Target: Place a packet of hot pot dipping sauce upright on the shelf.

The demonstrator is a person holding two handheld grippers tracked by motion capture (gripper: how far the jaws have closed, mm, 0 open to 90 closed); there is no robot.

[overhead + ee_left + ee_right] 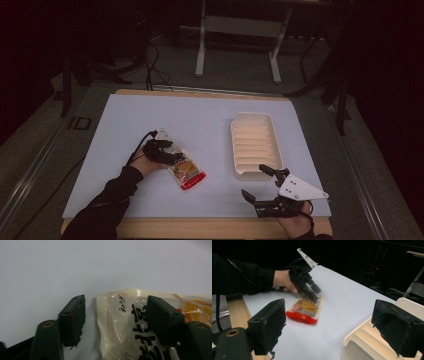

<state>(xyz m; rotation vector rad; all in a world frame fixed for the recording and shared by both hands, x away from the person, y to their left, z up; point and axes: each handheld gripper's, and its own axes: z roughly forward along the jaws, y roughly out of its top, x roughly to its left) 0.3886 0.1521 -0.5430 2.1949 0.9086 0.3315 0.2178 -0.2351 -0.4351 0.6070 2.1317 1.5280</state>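
Observation:
A snack packet (187, 172) with a clear top, orange middle and red bottom edge lies flat on the white table (200, 120), left of centre. My left gripper (172, 152) is down at the packet's clear end. In the left gripper view the left gripper (115, 307) is open: one jaw rests on the table beside the packet (120, 325), the other sits over its printed film. My right gripper (254, 181) hovers near the front right edge, open and holding nothing. From the right gripper view, the right gripper (329, 322) looks toward the packet (305, 307) and the left gripper (315, 293).
A cream ribbed tray (255, 117) stands right of centre, just beyond my right gripper; its near corner (362, 340) sits by the right jaw. The table's wooden front edge (200, 227) runs along the bottom. Dark stands and cables lie behind the table.

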